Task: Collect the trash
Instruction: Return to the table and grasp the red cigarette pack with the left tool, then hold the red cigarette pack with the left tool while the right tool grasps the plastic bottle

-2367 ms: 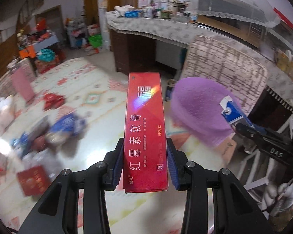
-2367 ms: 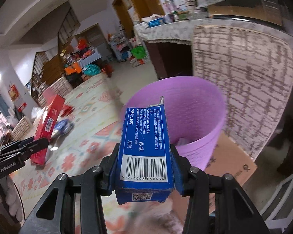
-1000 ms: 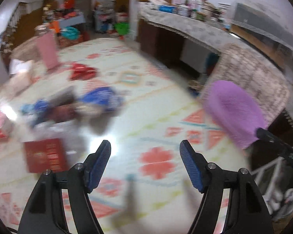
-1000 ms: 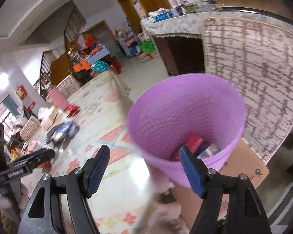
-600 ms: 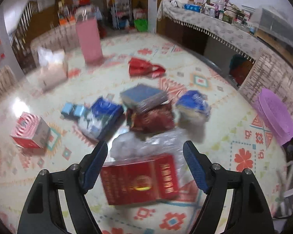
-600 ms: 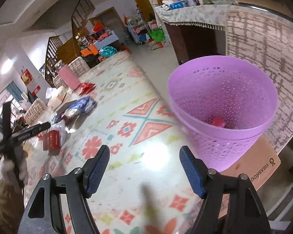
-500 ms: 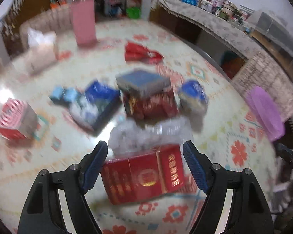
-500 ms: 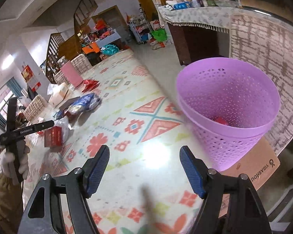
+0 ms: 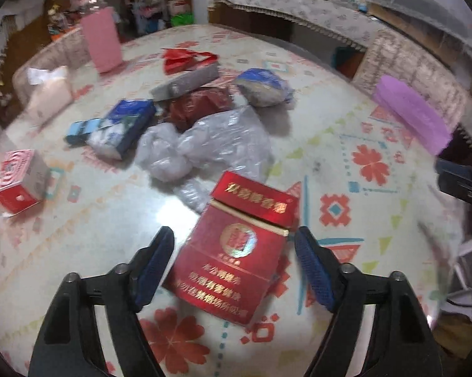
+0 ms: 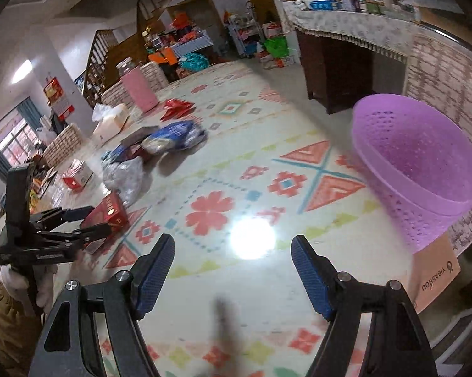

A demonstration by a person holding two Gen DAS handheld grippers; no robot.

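My left gripper (image 9: 234, 246) is open, its fingers either side of a flat red box (image 9: 236, 248) with gold print lying on the patterned table. The box also shows in the right wrist view (image 10: 108, 212) between the left gripper's fingers (image 10: 91, 220). My right gripper (image 10: 232, 259) is open and empty above the table. The purple perforated bin (image 10: 424, 169) stands at the table's right edge; in the left wrist view it (image 9: 412, 116) is far right. Behind the red box lie a clear plastic bag (image 9: 204, 144), a blue box (image 9: 125, 125), a dark red wrapper (image 9: 201, 103) and a blue-white pack (image 9: 264, 86).
A small red-and-white box (image 9: 19, 179) sits at the left. A pink container (image 9: 100, 44), a tissue pack (image 9: 47, 94) and a red bag (image 9: 185, 58) lie farther back. A cardboard box (image 10: 437, 270) is under the bin. A cluttered counter (image 10: 361, 28) runs behind.
Both grippers let go of their boxes into the purple bin and are open. My left gripper swung back to the trash pile and came down around the red box. My right gripper drew away from the bin.
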